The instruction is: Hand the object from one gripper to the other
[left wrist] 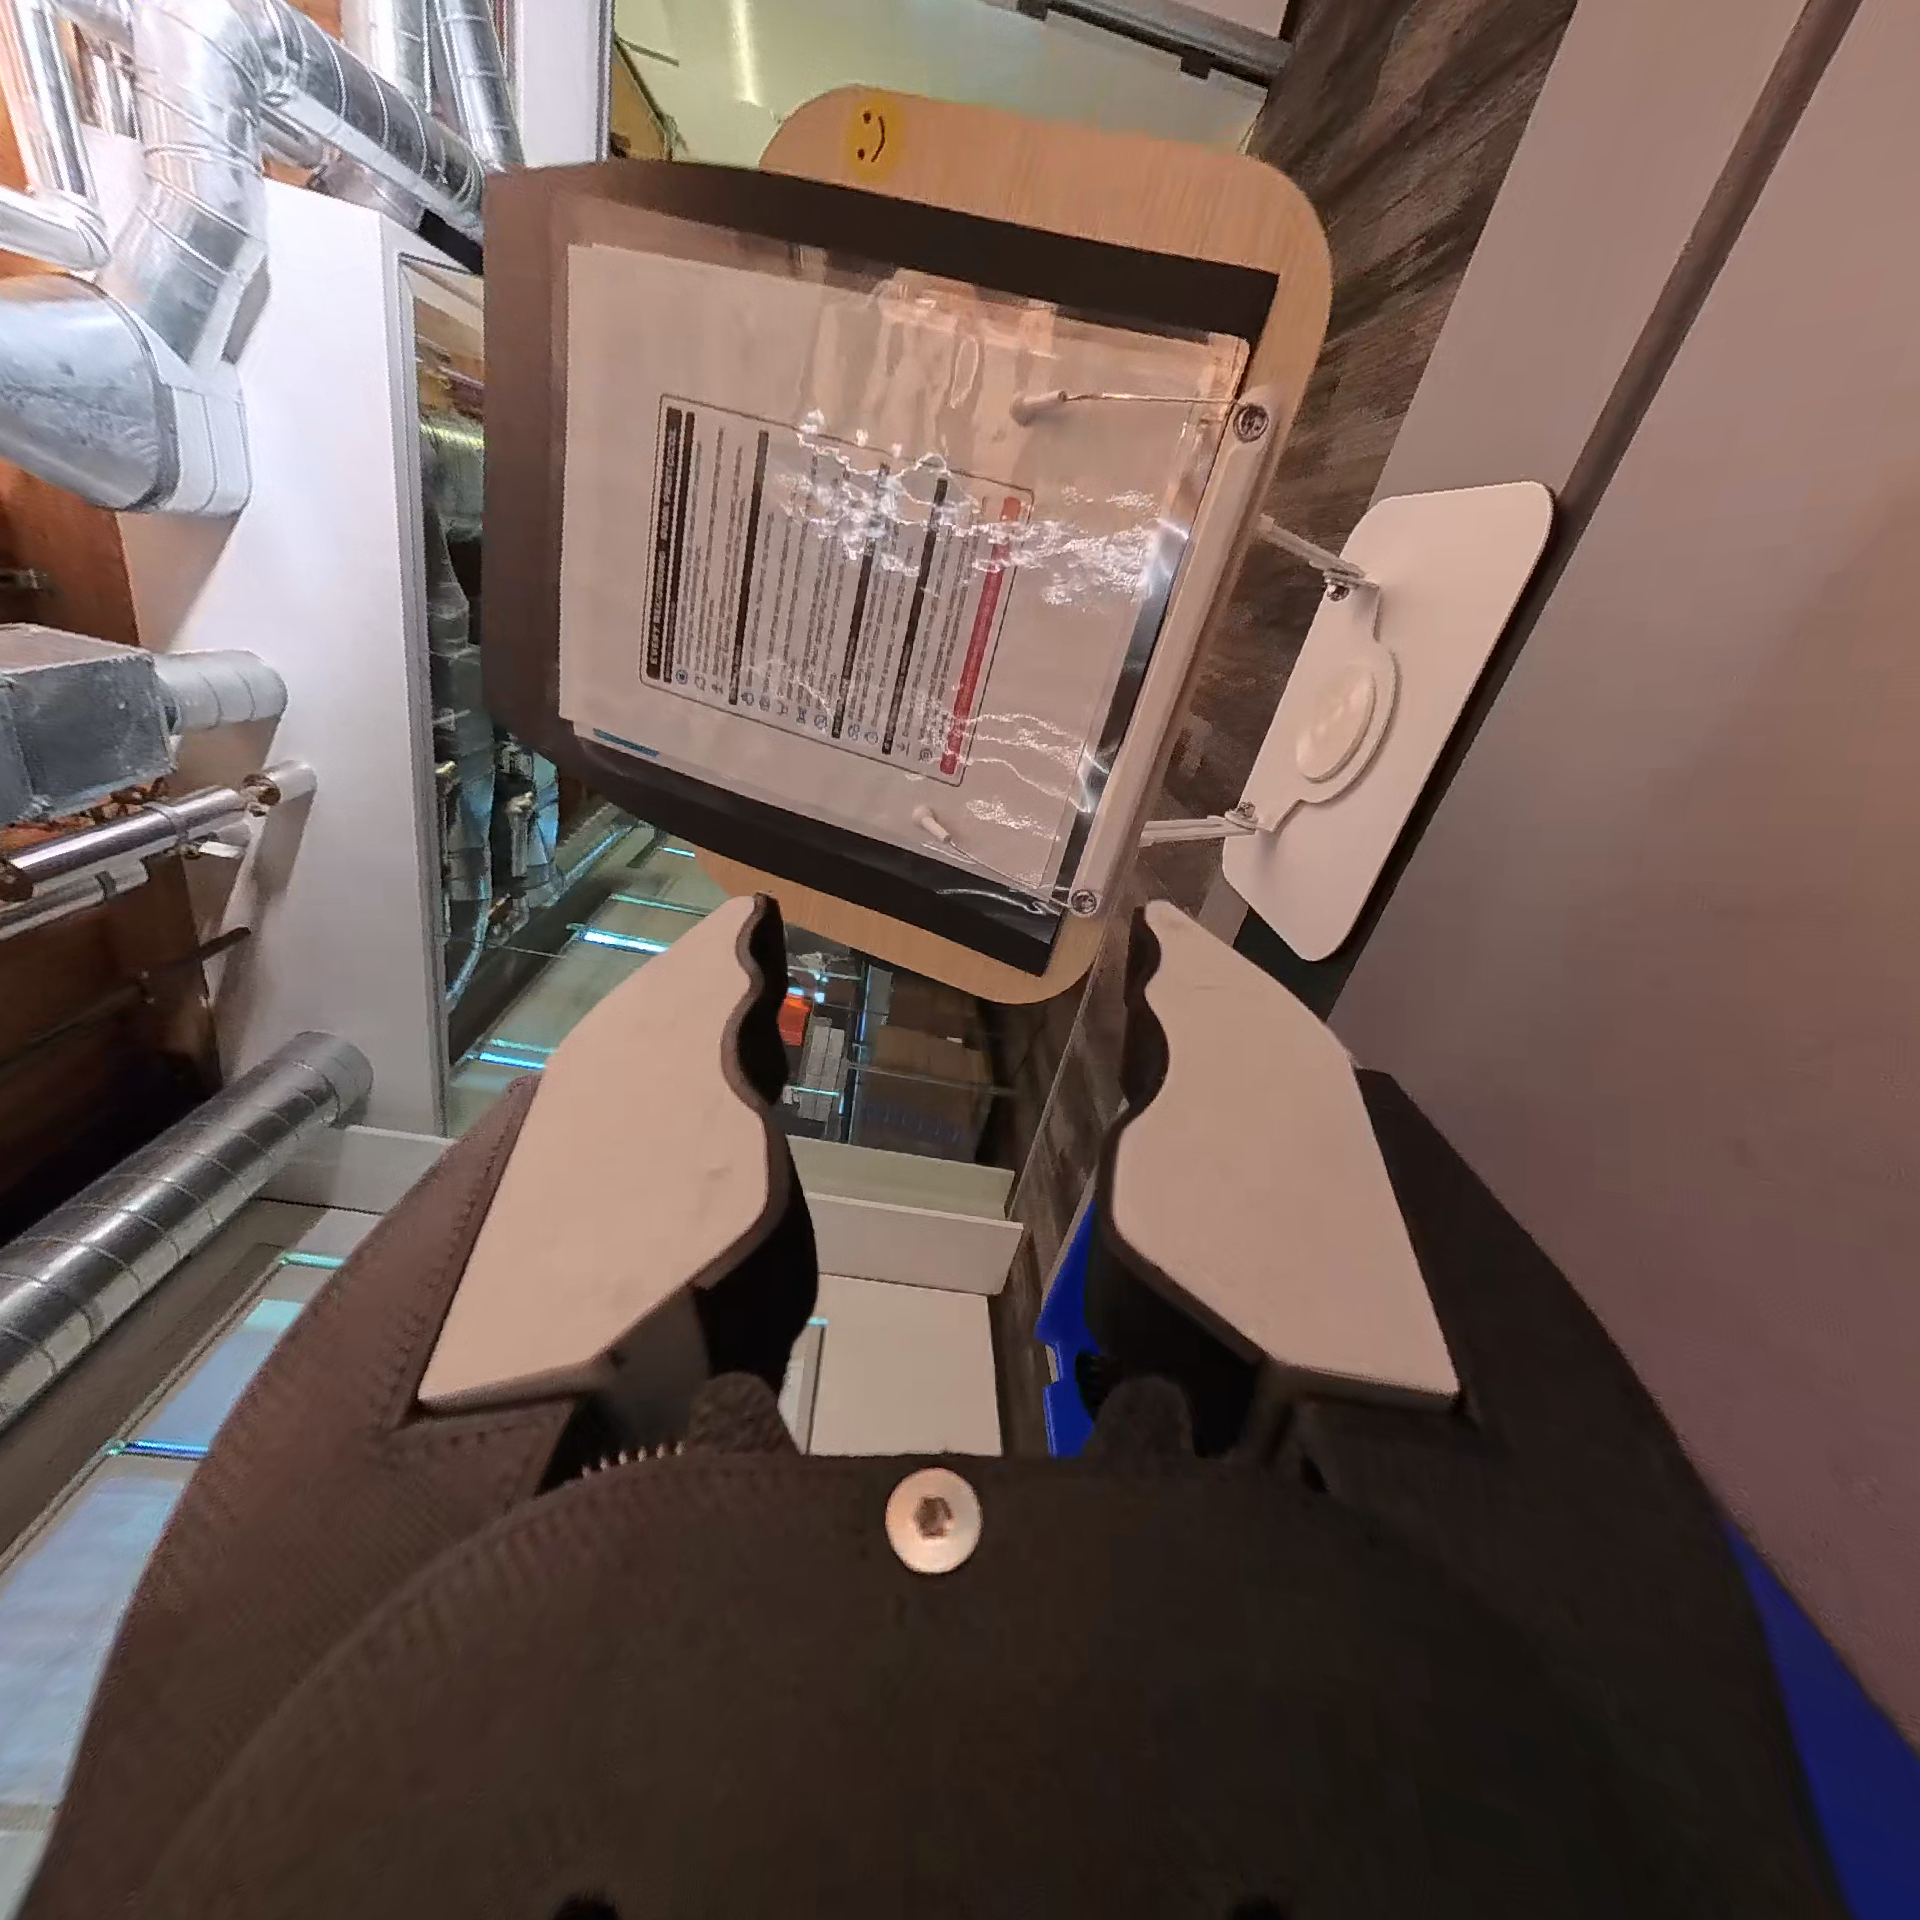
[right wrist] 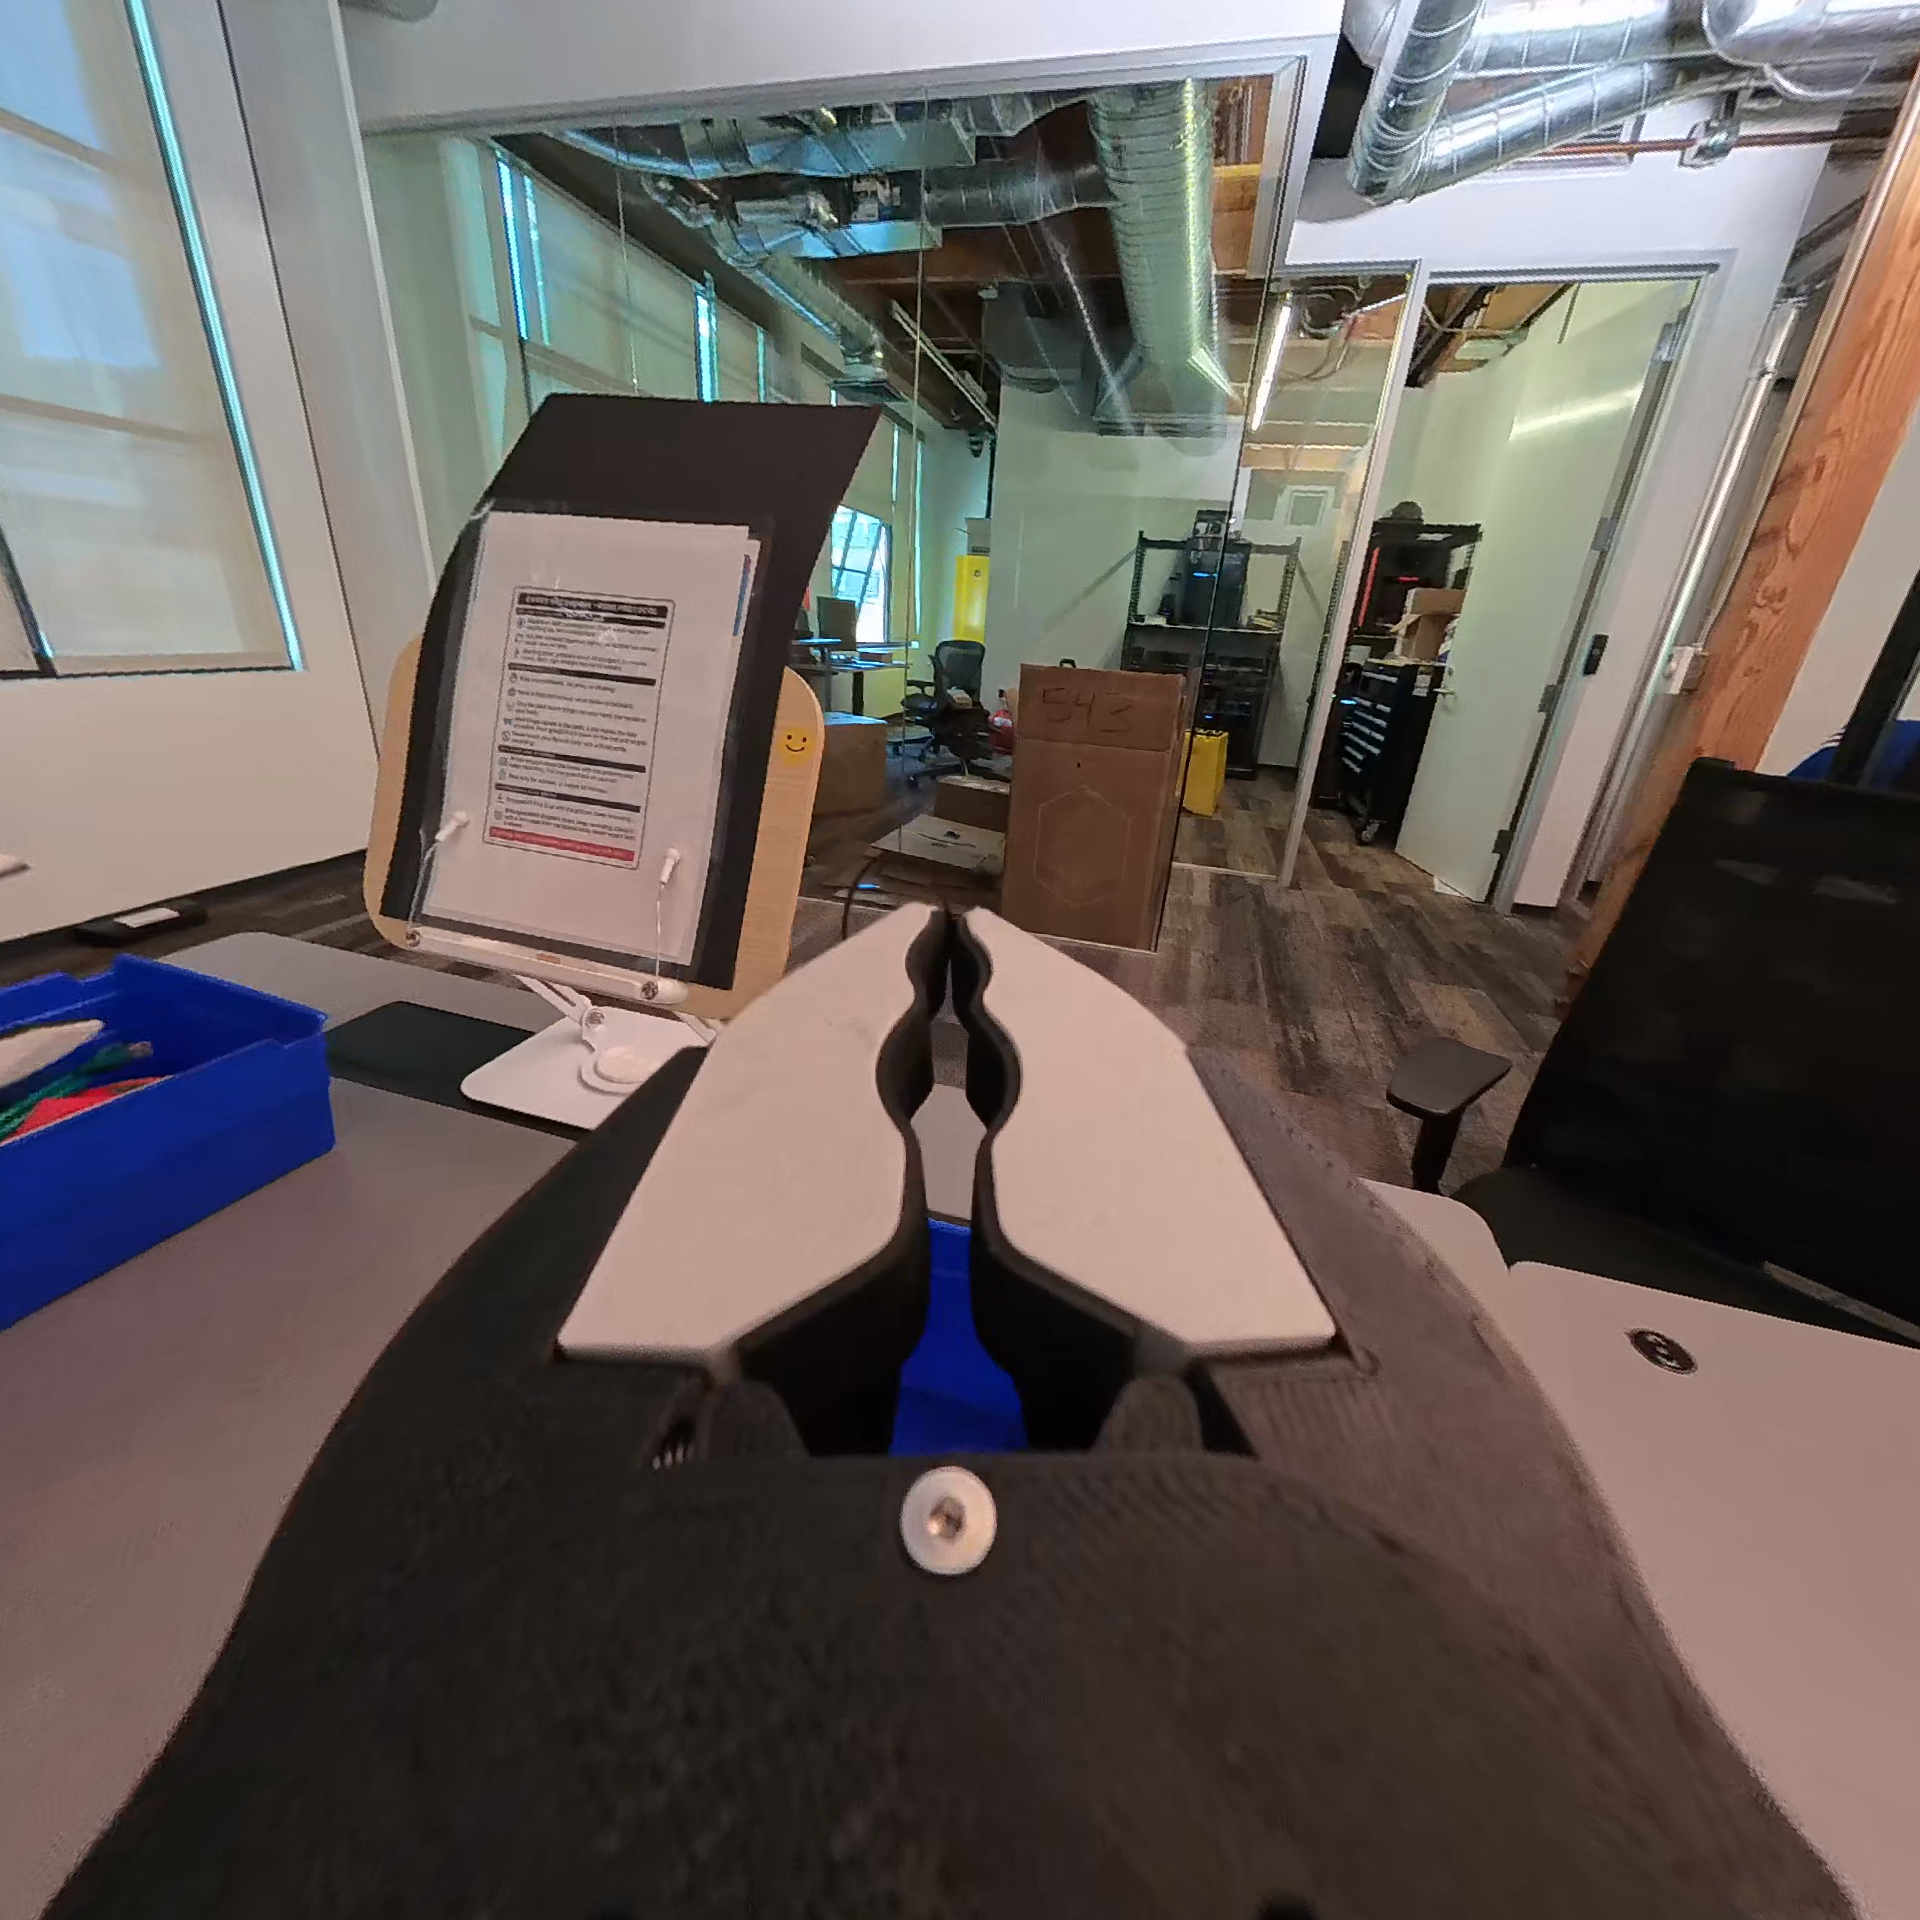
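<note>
My left gripper (left wrist: pixel 958 920) is open and empty. Its view is rolled on its side and faces a wooden document stand (left wrist: pixel 883 571). My right gripper (right wrist: pixel 948 920) is shut, fingertips together, with nothing visible between them. It hovers above the grey table (right wrist: pixel 208 1403). A blue bin (right wrist: pixel 156 1122) at the left of the right wrist view holds a green cord (right wrist: pixel 73 1081), something red and a white piece. No object is held by either gripper. Neither gripper shows in the other's view.
The document stand (right wrist: pixel 582 727) with a printed sheet stands at the table's far side on a white base (right wrist: pixel 582 1081). A blue edge (right wrist: pixel 951 1351) shows under the right gripper, and one (left wrist: pixel 1065 1340) beside the left. A black office chair (right wrist: pixel 1714 1039) stands right; a cardboard box (right wrist: pixel 1091 800) stands beyond. The gap from one gripper's tips to the other's is roughly 40 centimetres.
</note>
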Available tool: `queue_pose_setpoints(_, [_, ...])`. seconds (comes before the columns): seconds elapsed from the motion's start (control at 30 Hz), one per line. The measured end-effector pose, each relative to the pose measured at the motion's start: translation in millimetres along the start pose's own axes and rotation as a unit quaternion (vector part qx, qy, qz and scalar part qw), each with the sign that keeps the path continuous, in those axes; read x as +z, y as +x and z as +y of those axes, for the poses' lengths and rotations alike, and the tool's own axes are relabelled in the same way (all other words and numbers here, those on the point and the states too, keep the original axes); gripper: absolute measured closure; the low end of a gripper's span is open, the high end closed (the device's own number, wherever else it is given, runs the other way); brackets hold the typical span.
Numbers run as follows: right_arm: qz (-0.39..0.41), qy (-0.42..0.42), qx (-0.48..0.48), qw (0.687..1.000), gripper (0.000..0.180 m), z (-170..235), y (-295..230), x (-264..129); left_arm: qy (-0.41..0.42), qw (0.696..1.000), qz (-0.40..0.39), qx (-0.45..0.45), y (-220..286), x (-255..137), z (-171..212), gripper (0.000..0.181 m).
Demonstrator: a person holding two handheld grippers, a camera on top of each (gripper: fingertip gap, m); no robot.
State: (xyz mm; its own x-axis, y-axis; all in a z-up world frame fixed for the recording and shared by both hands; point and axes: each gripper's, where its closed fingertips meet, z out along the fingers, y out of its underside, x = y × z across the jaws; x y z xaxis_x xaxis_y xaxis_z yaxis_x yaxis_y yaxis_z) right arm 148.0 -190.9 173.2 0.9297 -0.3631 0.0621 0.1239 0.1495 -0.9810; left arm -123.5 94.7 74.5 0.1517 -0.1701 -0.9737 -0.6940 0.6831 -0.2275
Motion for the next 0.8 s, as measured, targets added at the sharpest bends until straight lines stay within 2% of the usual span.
queue_pose_setpoints(0.13, [-0.031, 0.007, 0.017, 0.999, 0.179, -5, -14, 1, 0.015, 1.0, 0.01, -0.022, 3, -1, -6, 0.121])
queue_pose_setpoints(0.2, [-0.056, -0.001, 0.023, 0.998, 0.179, -5, -30, 6, 0.039, 0.995, 0.045, -0.082, 7, -3, -13, 0.123])
queue_pose_setpoints(0.27, [-0.079, -0.015, 0.013, 0.997, 0.179, -5, -50, 12, 0.08, 0.976, 0.108, -0.169, 13, -10, -28, 0.123])
queue_pose_setpoints(0.33, [-0.097, -0.023, -0.008, 0.995, 0.179, -6, -74, 17, 0.146, 0.934, 0.192, -0.264, 18, -27, -56, 0.122])
queue_pose_setpoints(0.4, [-0.125, -0.025, -0.025, 0.991, 0.179, -9, -102, 21, 0.216, 0.876, 0.264, -0.34, 16, -50, -86, 0.121])
queue_pose_setpoints(0.5, [-0.172, -0.029, -0.049, 0.983, 0.178, -11, -150, 23, 0.3, 0.798, 0.337, -0.401, 13, -83, -122, 0.116])
queue_pose_setpoints(0.63, [-0.239, -0.032, -0.097, 0.966, 0.179, -11, -218, 16, 0.344, 0.753, 0.374, -0.418, 21, -107, -151, 0.114])
queue_pose_setpoints(0.7, [-0.268, -0.033, -0.118, 0.956, 0.178, -9, -244, 10, 0.357, 0.71, 0.408, -0.45, 22, -117, -161, 0.125])
queue_pose_setpoints(0.73, [-0.272, -0.033, -0.129, 0.953, 0.179, -8, -251, 8, 0.354, 0.692, 0.425, -0.464, 22, -120, -163, 0.144])
queue_pose_setpoints(0.77, [-0.269, -0.031, -0.14, 0.952, 0.179, -8, -254, 7, 0.353, 0.68, 0.437, -0.472, 21, -120, -162, 0.176])
queue_pose_setpoints(0.8, [-0.263, -0.028, -0.149, 0.953, 0.179, -9, -255, 7, 0.353, 0.671, 0.445, -0.477, 20, -121, -161, 0.177])
